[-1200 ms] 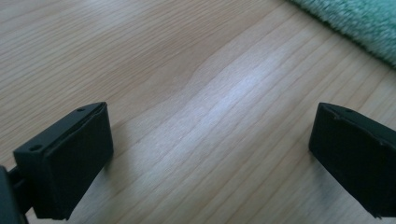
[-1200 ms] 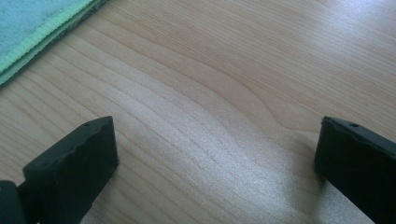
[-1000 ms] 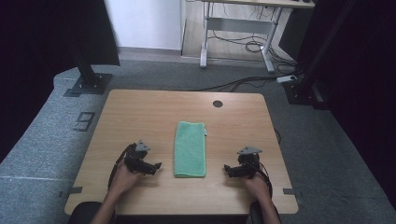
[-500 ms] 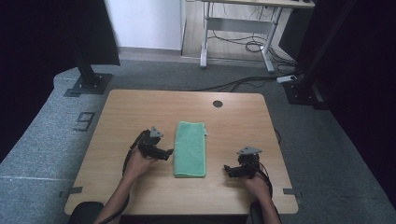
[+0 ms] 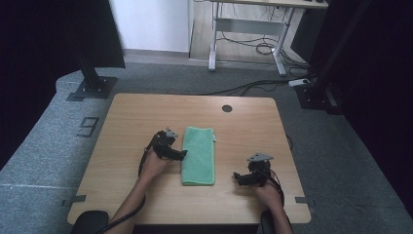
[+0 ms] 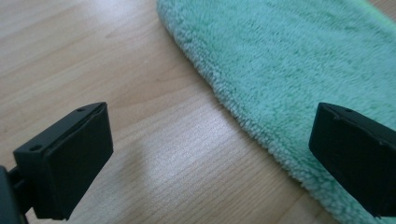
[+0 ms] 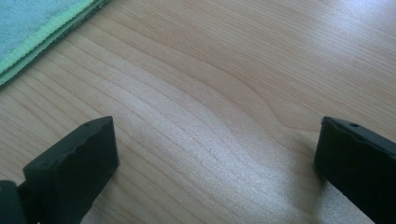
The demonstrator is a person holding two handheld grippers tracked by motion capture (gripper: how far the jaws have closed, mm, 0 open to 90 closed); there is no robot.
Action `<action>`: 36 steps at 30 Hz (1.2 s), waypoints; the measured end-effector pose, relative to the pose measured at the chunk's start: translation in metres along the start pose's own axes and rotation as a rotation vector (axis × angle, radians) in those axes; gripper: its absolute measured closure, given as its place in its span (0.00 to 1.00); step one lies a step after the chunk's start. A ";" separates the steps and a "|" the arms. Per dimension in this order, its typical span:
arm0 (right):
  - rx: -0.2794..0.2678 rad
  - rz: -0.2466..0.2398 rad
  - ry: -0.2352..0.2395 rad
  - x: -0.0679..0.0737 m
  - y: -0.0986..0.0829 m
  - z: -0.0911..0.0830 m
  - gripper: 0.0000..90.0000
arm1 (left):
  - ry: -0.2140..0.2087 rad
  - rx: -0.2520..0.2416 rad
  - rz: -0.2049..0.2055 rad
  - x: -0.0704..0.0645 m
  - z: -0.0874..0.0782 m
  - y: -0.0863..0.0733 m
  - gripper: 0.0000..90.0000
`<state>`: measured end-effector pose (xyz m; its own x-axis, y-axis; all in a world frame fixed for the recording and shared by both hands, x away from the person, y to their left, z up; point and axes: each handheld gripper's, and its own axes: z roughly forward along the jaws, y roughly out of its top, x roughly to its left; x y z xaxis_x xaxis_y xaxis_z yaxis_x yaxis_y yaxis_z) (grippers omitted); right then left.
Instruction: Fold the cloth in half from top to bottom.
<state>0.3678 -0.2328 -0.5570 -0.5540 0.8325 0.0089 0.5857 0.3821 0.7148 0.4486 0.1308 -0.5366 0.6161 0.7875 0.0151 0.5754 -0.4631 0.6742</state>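
A folded green towel [image 5: 198,155] lies lengthwise in the middle of the wooden table [image 5: 243,126]. My left gripper [image 5: 180,156] is open at the towel's left edge, about halfway along it. In the left gripper view the jaws stand wide apart, one over bare wood, the other over the towel's fluffy edge [image 6: 289,93]. My right gripper [image 5: 237,177] rests open on the table to the right of the towel's near end, a gap away from it. In the right gripper view the towel's stacked edge [image 7: 42,32] shows at the top left, and bare wood lies between the jaws.
A round cable hole [image 5: 227,108] sits near the table's far edge. Black stand bases [image 5: 90,87] rest on the grey floor beyond the far-left corner, and a desk frame with cables [image 5: 248,44] stands behind.
My left gripper has moved forward and to the right, from the near left of the table up to the towel's left edge. The right gripper has stayed in place.
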 end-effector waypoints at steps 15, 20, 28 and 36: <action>0.048 -0.020 0.023 0.000 0.010 0.003 0.03 | 0.002 0.004 -0.022 -0.001 0.008 -0.009 0.00; 0.055 -0.028 0.032 -0.001 0.015 0.005 0.08 | -0.009 -0.003 -0.005 -0.004 0.003 -0.009 0.02; 0.043 -0.034 0.060 -0.007 0.030 0.011 0.09 | -0.017 0.005 0.011 -0.011 -0.002 -0.018 0.01; 0.004 -0.036 0.095 -0.012 0.054 0.020 0.13 | -0.034 0.004 -0.011 -0.009 -0.001 -0.020 0.01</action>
<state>0.4182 -0.2137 -0.5323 -0.6279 0.7767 0.0499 0.5670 0.4126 0.7129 0.4312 0.1336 -0.5491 0.6278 0.7782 -0.0178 0.5846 -0.4562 0.6710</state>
